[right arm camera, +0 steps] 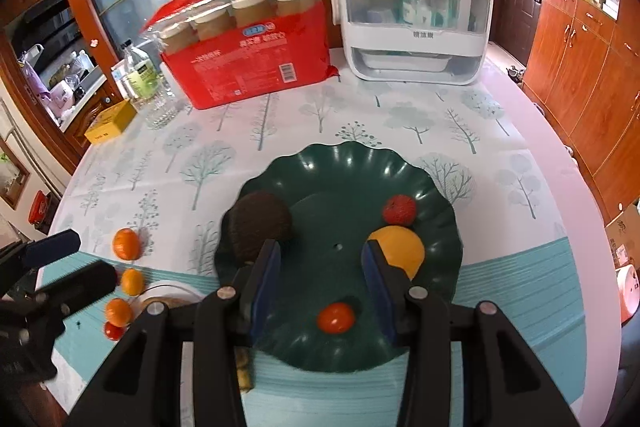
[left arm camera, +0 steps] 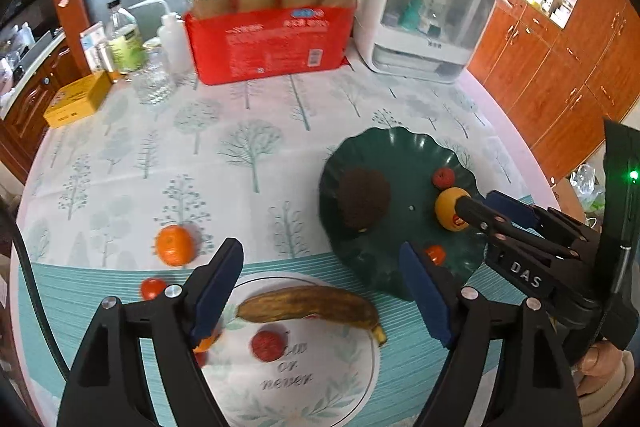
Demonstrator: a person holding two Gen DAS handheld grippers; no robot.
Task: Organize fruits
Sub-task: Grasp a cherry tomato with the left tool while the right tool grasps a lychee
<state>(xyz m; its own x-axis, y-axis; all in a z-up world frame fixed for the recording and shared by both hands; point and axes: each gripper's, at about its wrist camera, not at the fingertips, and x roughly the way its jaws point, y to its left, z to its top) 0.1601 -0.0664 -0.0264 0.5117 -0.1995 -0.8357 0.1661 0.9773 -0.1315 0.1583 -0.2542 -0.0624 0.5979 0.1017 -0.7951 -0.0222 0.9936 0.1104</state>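
Note:
A dark green scalloped plate (right arm camera: pixel 340 155) holds a brown rough ball (right arm camera: pixel 260 223), a red lychee (right arm camera: pixel 399 210), a yellow orange (right arm camera: pixel 400 251) and a small tomato (right arm camera: pixel 336 317). My right gripper (right arm camera: pixel 323 277) hangs open over the plate with nothing between its pads, and its right finger hides part of the orange. My left gripper (left arm camera: pixel 320 291) stands open above a browned banana (left arm camera: pixel 312 307) lying on the cloth. A lychee (left arm camera: pixel 266 345), a tangerine (left arm camera: pixel 175 245), a small tomato (left arm camera: pixel 153 287) and a half-hidden orange fruit (left arm camera: pixel 206 343) lie loose around it.
At the table's back stand a red pack of jars (left arm camera: pixel 272 43), a white cabinet with a clear front (left arm camera: pixel 424 19), bottles (left arm camera: pixel 124 39) and a yellow box (left arm camera: pixel 76 99). A hand (left arm camera: pixel 600 367) shows at the lower right. Wooden cupboards (right arm camera: pixel 580 67) line the right.

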